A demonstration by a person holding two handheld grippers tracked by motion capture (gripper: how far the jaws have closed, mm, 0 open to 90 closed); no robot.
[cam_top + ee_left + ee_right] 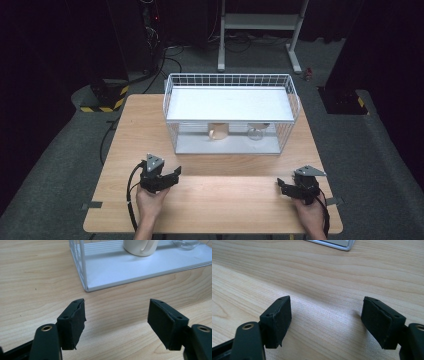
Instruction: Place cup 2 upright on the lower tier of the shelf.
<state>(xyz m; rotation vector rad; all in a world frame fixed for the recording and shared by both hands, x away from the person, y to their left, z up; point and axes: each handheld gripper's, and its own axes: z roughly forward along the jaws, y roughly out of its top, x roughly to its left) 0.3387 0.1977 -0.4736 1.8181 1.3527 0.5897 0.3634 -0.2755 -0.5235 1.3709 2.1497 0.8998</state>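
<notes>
Both tools, left and right, are gaping empty; I am risking snagging the white wire rack reaching the cream ceramic mug.

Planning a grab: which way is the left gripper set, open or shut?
Open. In its own view the left gripper shows both black jaws standing wide apart, bare wooden table between them, nothing held.

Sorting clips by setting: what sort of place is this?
Probably a lab or studio set up for recording: a lone wooden table on grey carpet, cables running across the floor, and a metal stand behind in the dark.
</notes>
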